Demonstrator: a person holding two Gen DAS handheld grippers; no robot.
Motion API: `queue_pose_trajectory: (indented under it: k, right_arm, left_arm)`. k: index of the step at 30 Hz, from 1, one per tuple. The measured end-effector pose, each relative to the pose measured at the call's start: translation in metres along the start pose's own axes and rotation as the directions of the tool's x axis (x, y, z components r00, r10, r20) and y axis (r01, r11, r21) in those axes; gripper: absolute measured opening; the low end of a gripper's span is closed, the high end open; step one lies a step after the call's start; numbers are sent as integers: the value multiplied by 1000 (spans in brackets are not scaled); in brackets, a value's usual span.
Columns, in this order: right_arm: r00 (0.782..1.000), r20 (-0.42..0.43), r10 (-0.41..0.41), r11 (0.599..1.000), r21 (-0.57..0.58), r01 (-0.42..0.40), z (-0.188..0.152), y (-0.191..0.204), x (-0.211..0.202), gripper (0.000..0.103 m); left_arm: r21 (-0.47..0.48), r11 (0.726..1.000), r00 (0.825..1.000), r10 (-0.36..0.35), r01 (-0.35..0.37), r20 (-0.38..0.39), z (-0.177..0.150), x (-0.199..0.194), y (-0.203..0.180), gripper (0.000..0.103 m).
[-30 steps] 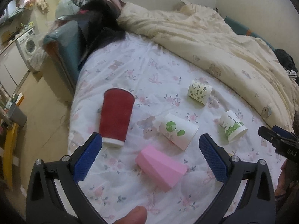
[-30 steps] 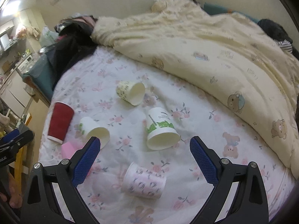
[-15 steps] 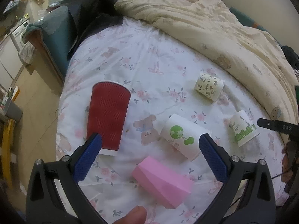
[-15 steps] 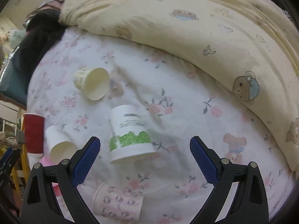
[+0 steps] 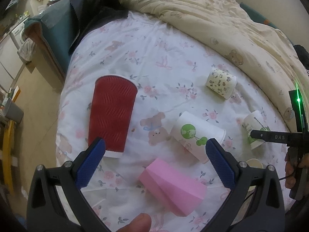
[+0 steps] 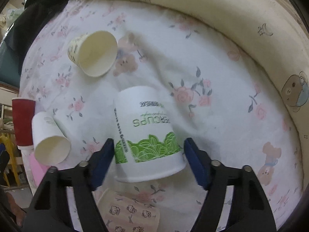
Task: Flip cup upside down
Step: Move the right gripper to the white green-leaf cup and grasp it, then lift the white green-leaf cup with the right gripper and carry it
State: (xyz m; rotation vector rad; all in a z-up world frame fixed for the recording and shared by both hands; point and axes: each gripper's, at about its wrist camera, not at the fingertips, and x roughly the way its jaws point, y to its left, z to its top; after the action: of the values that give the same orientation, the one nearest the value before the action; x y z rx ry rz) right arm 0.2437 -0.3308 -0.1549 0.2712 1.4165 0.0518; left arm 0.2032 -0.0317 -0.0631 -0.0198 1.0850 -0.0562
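A white paper cup with a green leaf band (image 6: 146,133) lies on its side on the floral bed sheet (image 6: 222,89), mouth toward the camera. My right gripper (image 6: 147,156) straddles it, jaws narrowed to either side of the cup's lower part, with small gaps still showing. The same cup shows at the right in the left wrist view (image 5: 254,129), partly behind the right gripper. My left gripper (image 5: 153,161) is open and empty, hovering above a pink faceted cup (image 5: 171,185).
Other cups lie on their sides: a red ribbed one (image 5: 112,114), a white one with a green globe (image 5: 197,135), a cream patterned one (image 6: 92,53), a pink kitten-print one (image 6: 131,212). A cream duvet (image 5: 222,25) borders the far side; the bed edge drops off at the left.
My right gripper has dropped forward onto the green-leaf cup and its jaws have narrowed around it. My left gripper has moved slightly closer to the bed and stays open.
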Motion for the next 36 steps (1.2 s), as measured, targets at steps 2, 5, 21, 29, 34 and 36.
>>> queue_pose_trajectory:
  k: [2,5,21,29,34,36]
  right_arm:
    - [1000,0,0,1000,-11,0,-1,0,1,68]
    - [1000,17,19,1000,-10,-18,-2,-3,-5,66]
    - [980,155,121,992,-46,-115,-49,33,-94,65]
    - [969,182,169,985,-72,-158,-99,56,-129,65]
    - [964,186,192,979,-112,-173,-133,72,-143,65]
    - [961,187,203,976,-118,-183,-147,77,-147,65]
  left_arm:
    - [-6,1000,1000,-2,2,-2,0,0,2,102]
    - [-2,1000,1000,-3,3,1,1,-2,2,102]
    - [-44,999,999,-3,5,40,-17,-70,19,102]
    - [-59,998,999,-11,13,33,-50,-104,27,102]
    - [-65,998,999,-15,18,34,-79,-123,32,102]
    - [-67,997,999,-23,26,43,-90,-130,34,102]
